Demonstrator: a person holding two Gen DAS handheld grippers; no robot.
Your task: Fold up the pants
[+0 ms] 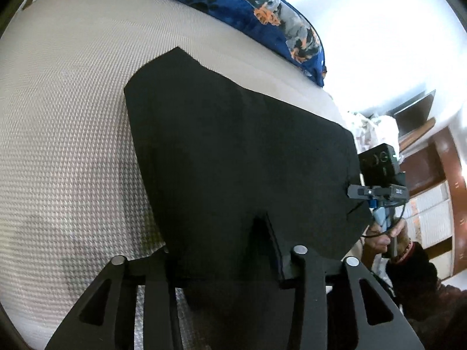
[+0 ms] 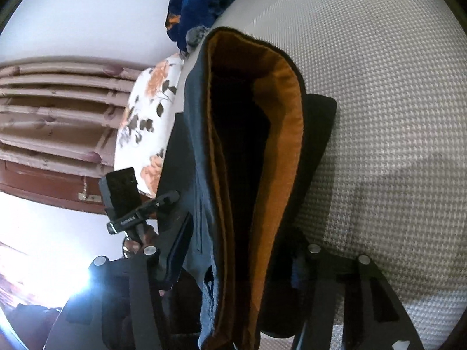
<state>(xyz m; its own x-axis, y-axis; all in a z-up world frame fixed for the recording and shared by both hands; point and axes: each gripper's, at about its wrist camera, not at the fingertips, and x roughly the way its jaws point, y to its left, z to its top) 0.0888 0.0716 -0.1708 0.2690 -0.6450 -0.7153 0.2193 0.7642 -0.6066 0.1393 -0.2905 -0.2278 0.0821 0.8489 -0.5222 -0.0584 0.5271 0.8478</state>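
- Pants [image 1: 233, 151] spread flat on the bed [image 1: 67, 122], near edge between my left gripper [image 1: 230, 259] fingers; grip unclear, looks ready to let go.
- Waistband in my right gripper [image 2: 230, 265], lifted so the orange lining gapes; clamped or slack, can't tell.

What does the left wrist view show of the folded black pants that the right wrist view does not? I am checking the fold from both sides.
Only the left wrist view shows the folded black pants as one flat, dark outline on the textured white bed cover, with the right gripper at their edge.

Only the right wrist view shows the open waistband with its orange-brown lining, a floral white pillow and the left gripper.

Both show the pants, the bed cover and the blue patterned blanket.
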